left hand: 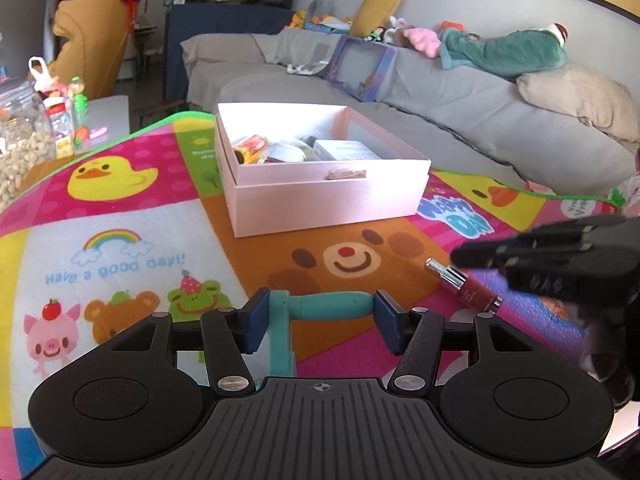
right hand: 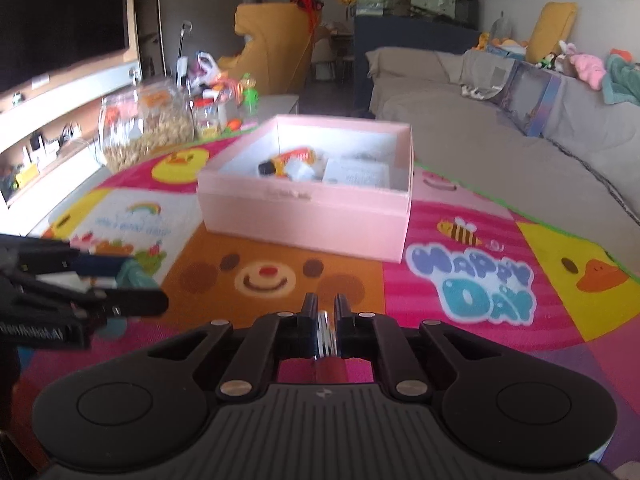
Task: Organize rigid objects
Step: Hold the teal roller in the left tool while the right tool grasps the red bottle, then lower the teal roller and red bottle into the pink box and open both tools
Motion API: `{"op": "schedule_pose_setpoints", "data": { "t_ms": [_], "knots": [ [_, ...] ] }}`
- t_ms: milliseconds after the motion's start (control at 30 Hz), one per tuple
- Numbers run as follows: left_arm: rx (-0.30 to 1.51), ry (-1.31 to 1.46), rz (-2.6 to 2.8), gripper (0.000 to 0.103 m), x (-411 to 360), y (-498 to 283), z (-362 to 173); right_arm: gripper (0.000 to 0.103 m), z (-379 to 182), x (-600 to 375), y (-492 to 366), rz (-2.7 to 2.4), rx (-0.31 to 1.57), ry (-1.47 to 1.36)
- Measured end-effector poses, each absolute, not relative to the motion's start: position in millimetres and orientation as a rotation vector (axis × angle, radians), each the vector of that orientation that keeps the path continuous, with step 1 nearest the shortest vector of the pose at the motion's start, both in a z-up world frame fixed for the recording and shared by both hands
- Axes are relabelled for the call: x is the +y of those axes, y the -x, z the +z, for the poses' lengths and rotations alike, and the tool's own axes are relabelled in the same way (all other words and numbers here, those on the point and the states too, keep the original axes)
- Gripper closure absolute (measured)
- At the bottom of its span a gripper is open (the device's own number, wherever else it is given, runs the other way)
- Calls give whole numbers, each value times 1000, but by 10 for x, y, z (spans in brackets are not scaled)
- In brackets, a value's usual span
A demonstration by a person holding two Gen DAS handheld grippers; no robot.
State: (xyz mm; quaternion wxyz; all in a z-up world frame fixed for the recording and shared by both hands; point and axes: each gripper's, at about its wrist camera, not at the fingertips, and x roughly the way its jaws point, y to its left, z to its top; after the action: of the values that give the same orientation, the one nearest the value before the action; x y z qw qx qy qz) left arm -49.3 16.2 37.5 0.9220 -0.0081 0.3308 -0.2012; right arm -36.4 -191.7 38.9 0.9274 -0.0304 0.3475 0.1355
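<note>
An open pink box (left hand: 320, 196) stands on the colourful play mat (left hand: 120, 208) and holds several small items; it also shows in the right wrist view (right hand: 304, 220). My left gripper (left hand: 318, 320) is shut on a teal handled tool (left hand: 332, 306), held just above the mat near the bear picture. My right gripper (right hand: 326, 320) is shut on a small red bottle with a silver cap (right hand: 326, 336). In the left wrist view the same bottle (left hand: 464, 286) lies low over the mat under the right gripper (left hand: 540, 256).
A glass jar of nuts (right hand: 144, 128) and small bottles (left hand: 70, 120) stand at the mat's far left. A grey sofa (left hand: 440, 100) with toys runs behind the table. A yellow chair (right hand: 276, 48) stands beyond.
</note>
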Motion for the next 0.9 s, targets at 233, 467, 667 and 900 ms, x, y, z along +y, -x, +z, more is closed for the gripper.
{"op": "schedule_pose_setpoints", "data": {
  "t_ms": [233,467,667,900],
  "knots": [
    [704,16,-421,43,154,476,322,74,216,-1851,314,300,762,86],
    [722,8,-431,43,146,497,296,83,243,-1828,363,314,750,99],
    [702,29,-467,43,165,449,434,83,515,-1896,371,352,697,35],
    [519,54,-507,43,242,-248,1229,83,1179,-1880,34,331,473,-6]
  ]
}}
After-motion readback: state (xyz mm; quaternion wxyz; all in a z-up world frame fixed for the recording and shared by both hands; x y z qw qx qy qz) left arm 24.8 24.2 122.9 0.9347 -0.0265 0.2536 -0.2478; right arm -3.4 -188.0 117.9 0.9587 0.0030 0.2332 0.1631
